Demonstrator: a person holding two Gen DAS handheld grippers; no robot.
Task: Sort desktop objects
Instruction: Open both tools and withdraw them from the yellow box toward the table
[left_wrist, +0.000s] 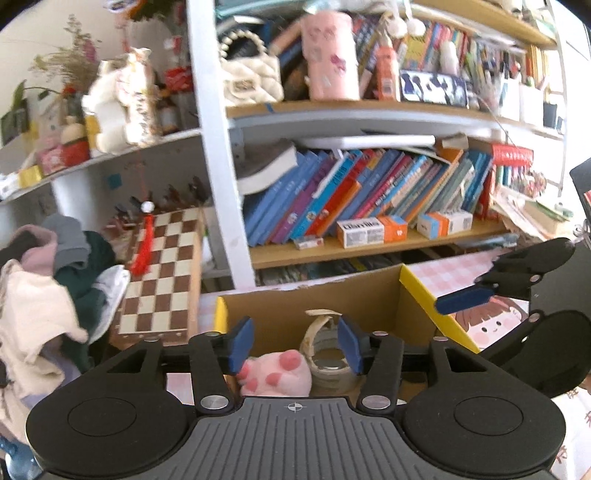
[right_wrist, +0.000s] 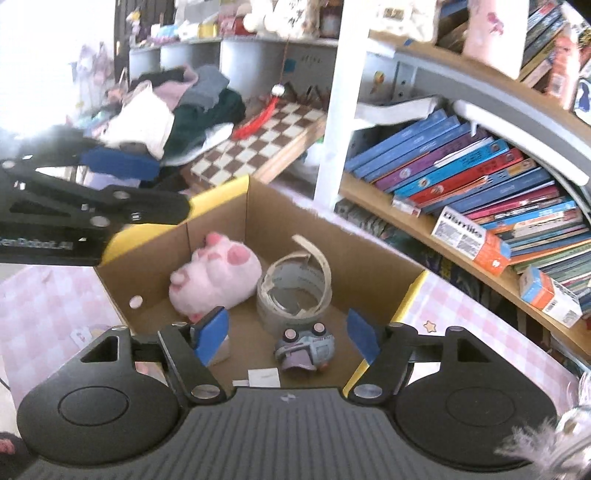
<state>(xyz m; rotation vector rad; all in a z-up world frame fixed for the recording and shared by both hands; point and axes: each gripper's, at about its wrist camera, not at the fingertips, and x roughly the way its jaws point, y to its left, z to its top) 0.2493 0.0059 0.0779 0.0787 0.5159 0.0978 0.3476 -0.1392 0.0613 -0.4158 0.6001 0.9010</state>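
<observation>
While both tools hang over the cardboard box (right_wrist: 221, 218), I see my right tool (right_wrist: 288, 338) spread wide and holding nothing, and my left tool (left_wrist: 293, 345) likewise released. Inside the box lie a pink plush (right_wrist: 214, 277), a tape roll (right_wrist: 295, 291) just beside it, and a small toy car (right_wrist: 306, 349) near the front wall. Bare floor shows only by the toy car, and the yellow-edged rim (right_wrist: 408, 295) borders the pink checked counter (right_wrist: 480, 332).
</observation>
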